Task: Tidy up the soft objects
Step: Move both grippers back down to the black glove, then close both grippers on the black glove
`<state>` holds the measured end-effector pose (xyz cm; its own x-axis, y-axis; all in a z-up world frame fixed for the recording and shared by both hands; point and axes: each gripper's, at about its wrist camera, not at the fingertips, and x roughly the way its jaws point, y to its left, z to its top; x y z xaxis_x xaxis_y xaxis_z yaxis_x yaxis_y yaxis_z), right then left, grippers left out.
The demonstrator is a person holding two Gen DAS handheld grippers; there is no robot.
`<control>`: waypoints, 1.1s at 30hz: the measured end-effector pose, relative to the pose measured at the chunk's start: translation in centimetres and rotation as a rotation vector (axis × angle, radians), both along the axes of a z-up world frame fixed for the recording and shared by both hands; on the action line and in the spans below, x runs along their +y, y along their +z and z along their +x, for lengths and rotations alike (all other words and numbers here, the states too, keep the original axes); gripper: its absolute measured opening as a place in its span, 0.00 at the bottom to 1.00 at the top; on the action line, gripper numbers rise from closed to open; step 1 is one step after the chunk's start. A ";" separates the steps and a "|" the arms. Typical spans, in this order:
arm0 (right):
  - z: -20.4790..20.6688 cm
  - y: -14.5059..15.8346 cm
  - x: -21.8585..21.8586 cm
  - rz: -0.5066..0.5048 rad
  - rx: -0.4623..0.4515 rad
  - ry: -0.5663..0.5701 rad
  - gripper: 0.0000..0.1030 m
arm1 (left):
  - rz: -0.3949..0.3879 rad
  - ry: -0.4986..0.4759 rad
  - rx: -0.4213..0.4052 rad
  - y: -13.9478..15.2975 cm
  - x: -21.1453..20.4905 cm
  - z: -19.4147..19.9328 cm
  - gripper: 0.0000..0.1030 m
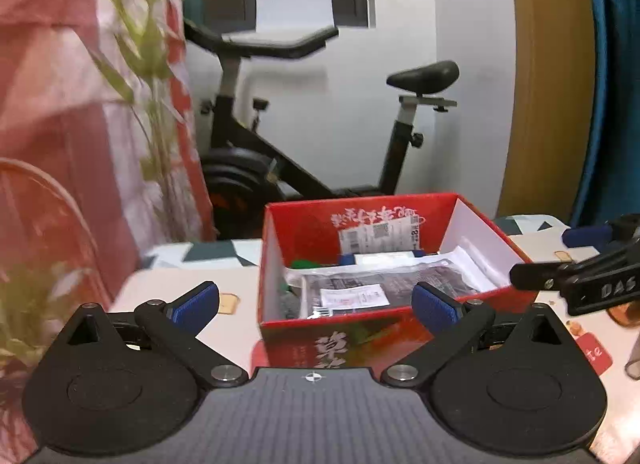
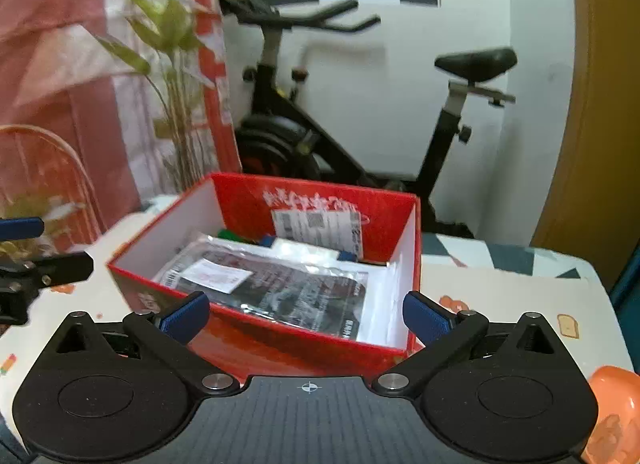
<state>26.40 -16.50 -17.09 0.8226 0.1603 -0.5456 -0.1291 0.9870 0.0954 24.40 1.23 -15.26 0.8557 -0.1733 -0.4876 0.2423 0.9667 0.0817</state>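
Here the red box (image 1: 360, 328) sits open on the tabletop (image 1: 236, 328), and everything else is placed against it. Inside the box lies a dark packet in clear plastic (image 2: 280, 292) with a white label on top, flat on other white wrappers; a green thing (image 1: 306, 264) and a blue thing (image 2: 266, 240) show at the far wall, under a printed sticker (image 1: 380, 234).

The left gripper (image 1: 316, 302) hangs on the near side of the box, its jaws spread wide with nothing between them; one blue pad stands outside the box's left wall, the other over its near rim. The right gripper (image 2: 306, 314) hangs at the box's near corner, jaws equally wide apart and empty, clear of the packet. From the left wrist view the right gripper shows just to the right of the box.

Behind the box stands an exercise bike (image 2: 360, 123) against a white wall. Left of the box are a green plant (image 2: 168, 47) and a red-and-white curtain (image 1: 52, 83). An orange thing (image 2: 612, 412) lies on the tabletop to the near right of the box.
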 end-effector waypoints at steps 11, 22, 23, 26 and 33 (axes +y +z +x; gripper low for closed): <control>-6.7 -3.7 0.1 0.052 -0.025 -0.008 1.00 | -0.085 0.034 0.028 -3.1 1.2 -6.0 1.00; -6.9 -12.3 1.7 0.047 0.110 0.033 0.93 | -0.145 0.044 0.267 -10.9 2.1 -5.6 1.00; -6.6 -12.8 1.6 0.053 0.122 0.028 0.93 | -0.136 0.043 0.284 -11.4 2.0 -5.4 0.99; -5.7 -13.9 1.3 0.054 0.153 0.003 0.92 | -0.149 0.045 0.332 -12.6 2.5 -5.1 0.95; -4.4 -15.3 1.6 0.068 0.191 0.029 0.90 | -0.202 0.029 0.371 -14.5 3.1 -4.9 0.89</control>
<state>22.01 -14.89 -32.44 0.6998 0.2243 -0.6782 -0.1307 0.9736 0.1871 19.45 4.29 -29.73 0.6347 -0.2751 -0.7221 0.1921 0.9613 -0.1974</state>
